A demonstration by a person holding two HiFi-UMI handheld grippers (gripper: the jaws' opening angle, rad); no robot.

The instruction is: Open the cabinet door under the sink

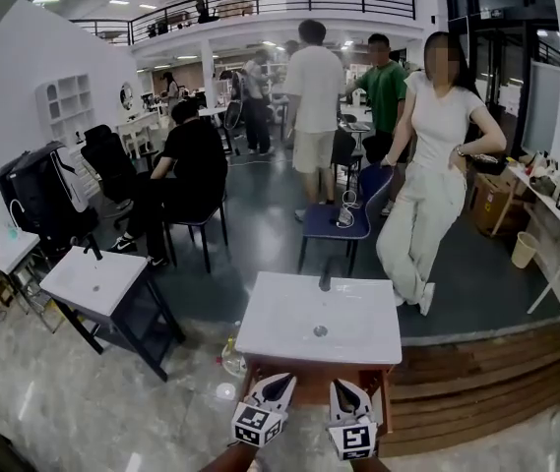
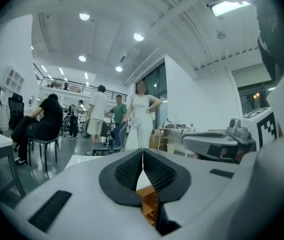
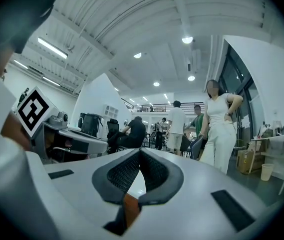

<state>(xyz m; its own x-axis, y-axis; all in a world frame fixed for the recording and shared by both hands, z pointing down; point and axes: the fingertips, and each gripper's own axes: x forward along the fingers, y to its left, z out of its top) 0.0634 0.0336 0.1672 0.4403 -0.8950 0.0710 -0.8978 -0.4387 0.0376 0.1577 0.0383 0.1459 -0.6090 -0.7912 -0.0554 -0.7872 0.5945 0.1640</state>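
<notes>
Left gripper (image 1: 276, 385) and right gripper (image 1: 344, 391) side by side, level, jaws of both closed tip to tip on nothing, near wooden cabinet (image 1: 307, 382) beneath white sink (image 1: 289, 332), people (image 1: 314, 96) beyond

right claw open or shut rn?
Shut. In the right gripper view, the right claw has its jaws touching at the tips, nothing between them.

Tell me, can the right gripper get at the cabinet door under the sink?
Probably yes: the right gripper hangs just in front of the cabinet door with nothing between them, though its jaws are together.
</notes>
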